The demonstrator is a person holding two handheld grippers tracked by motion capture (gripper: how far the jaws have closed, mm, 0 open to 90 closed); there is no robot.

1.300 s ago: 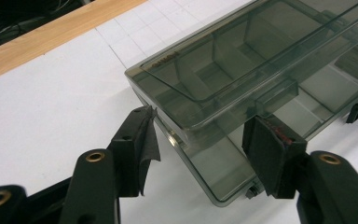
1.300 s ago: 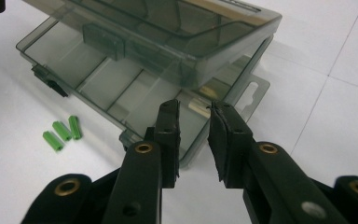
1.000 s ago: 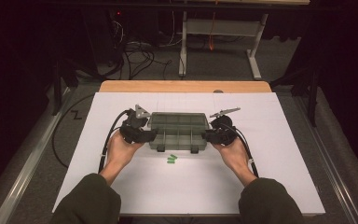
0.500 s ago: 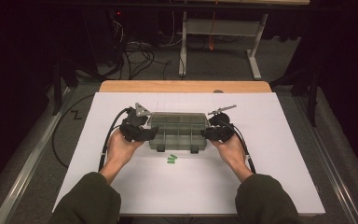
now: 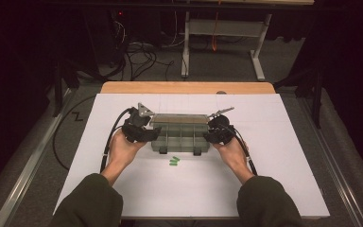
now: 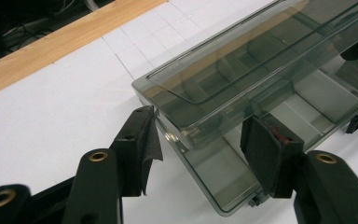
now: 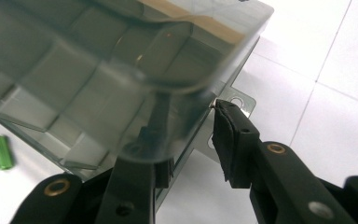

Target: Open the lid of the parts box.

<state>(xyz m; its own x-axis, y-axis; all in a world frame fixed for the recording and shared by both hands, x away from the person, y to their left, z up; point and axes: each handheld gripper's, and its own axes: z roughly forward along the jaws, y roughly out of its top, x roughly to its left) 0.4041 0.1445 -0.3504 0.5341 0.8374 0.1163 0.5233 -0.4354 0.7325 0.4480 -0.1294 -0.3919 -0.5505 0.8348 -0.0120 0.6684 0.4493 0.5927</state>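
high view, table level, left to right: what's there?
Left hand → left gripper → smoky plastic organiser box → right gripper → right hand. The green pieces lie nearer, below the box.

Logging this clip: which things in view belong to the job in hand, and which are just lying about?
In the job: compartment box, its clear lid, left gripper, right gripper.
Lying about: green pieces, floor cables, metal stand.
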